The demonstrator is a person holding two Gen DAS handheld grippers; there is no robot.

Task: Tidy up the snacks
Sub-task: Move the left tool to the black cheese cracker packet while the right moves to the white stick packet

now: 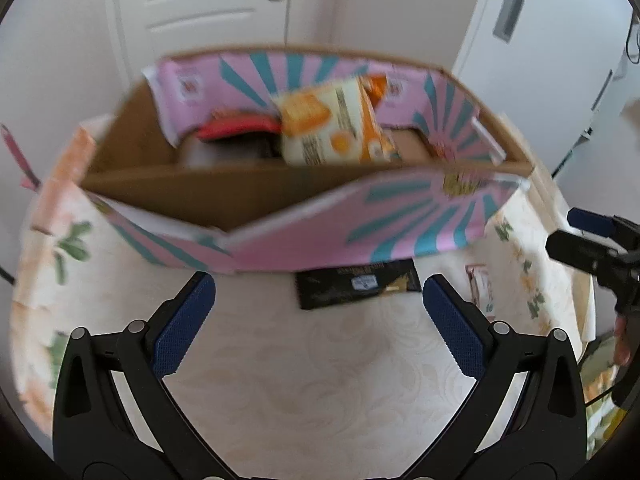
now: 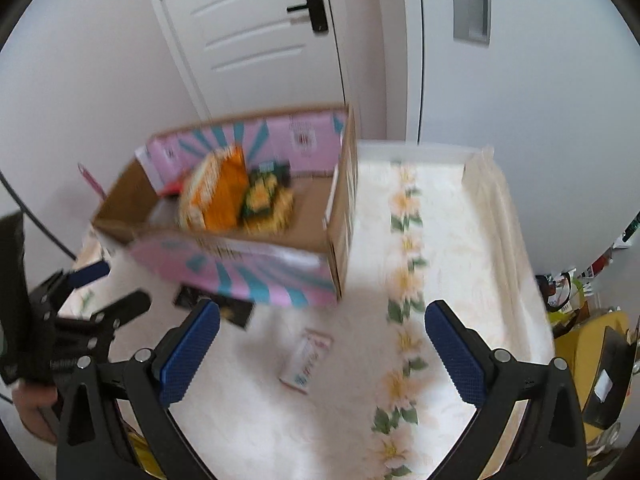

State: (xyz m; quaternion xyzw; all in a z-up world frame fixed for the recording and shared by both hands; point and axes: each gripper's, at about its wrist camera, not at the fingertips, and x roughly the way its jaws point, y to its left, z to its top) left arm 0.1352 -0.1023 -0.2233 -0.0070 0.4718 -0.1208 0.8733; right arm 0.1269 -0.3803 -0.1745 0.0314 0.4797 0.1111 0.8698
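A desk (image 2: pixel 452 240) draped in a cream cloth with bands of pale flowers and green leaves is shown against white walls, with a white panelled door (image 2: pixel 256 36) and its black handle (image 2: pixel 314 6) behind. A cardboard box (image 1: pixel 192 196) with pink-and-teal sunburst flaps is set toward the far side of the desk, its flaps folded outward. Inside it, an orange-and-cream snack pack (image 1: pixel 332 120) is seen standing tilted, with a red item (image 1: pixel 236 128) to its left and a green-and-yellow packet (image 2: pixel 266 200) beside it in the right wrist view.

On the cloth just in front of the box, a black-and-gold packet (image 1: pixel 356 286) is partly tucked under the near flap. A small pink-and-white packet (image 2: pixel 308 360) lies flat close by – well clear of the box.

The left claw (image 1: pixel 319 316) is held spread wide over bare cloth, nothing between its blue pads. The right claw (image 2: pixel 322 346) is likewise released, the small packet lying on the cloth between and below its fingers, untouched.

Both views are blurred – print on the packs cannot be read. Clutter at the right edge of the right wrist view is cut off and hard to identify. A hand (image 2: pixel 34 408) gripping the left tool is only partly seen.
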